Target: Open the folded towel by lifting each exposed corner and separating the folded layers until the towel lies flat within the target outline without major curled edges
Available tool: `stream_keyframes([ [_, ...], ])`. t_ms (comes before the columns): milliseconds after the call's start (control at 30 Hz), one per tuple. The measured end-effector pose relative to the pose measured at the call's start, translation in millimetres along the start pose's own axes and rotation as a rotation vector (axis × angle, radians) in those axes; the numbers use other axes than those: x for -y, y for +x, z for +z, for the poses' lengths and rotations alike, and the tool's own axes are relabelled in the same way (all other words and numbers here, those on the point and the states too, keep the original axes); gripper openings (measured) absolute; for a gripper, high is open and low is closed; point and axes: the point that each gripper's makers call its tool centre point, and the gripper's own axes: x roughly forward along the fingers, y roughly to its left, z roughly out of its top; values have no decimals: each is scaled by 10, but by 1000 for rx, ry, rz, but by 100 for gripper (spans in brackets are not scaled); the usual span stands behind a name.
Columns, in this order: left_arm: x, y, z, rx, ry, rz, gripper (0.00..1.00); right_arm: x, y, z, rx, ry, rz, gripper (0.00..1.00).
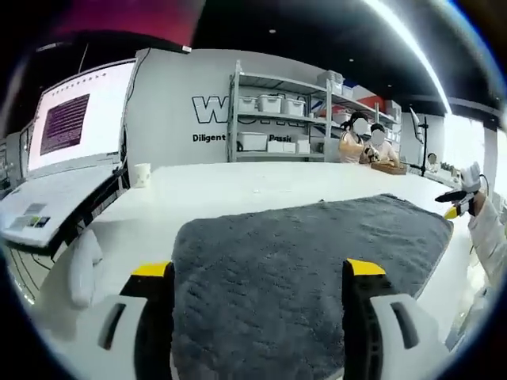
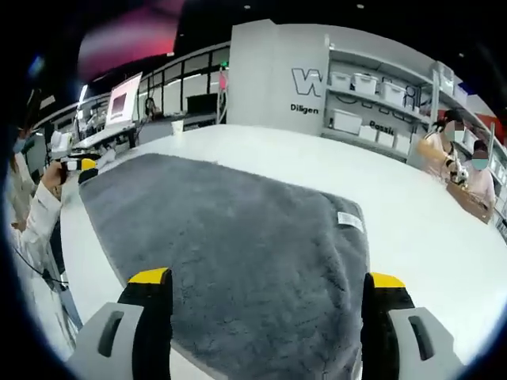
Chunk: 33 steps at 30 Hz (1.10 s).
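Your left gripper [image 1: 257, 273] & right gripper [image 2: 268, 281] both gape wide, holding nothing, over the grey towel [image 2: 230, 237]. It's spread on the white table [image 2: 412, 214], looks nearly flat. Outline not visible; check edges, label [image 2: 349, 221] corner.

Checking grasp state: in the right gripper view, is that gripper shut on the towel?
No, the right gripper stands open, jaws wide apart above the grey towel.

The dark grey towel [image 2: 238, 237] is thick plush cloth, fuzzy and matt, with a small white fabric label [image 2: 349, 220]. Beneath it, the white table [image 2: 412, 237] looks smooth, faintly glossy.
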Motion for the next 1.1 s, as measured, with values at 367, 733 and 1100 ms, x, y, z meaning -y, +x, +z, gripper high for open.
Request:
stream_keyframes([
  [367,-296,512,492,88,10,5,64,332,267,408,55,52,-26,98],
  [733,-808,1008,364,6,16,99,58,860,559,768,104,108,-56,75],
  [1100,-1100,1376,297,-47,66,126,46,1184,903,758,76,120,-76,64],
])
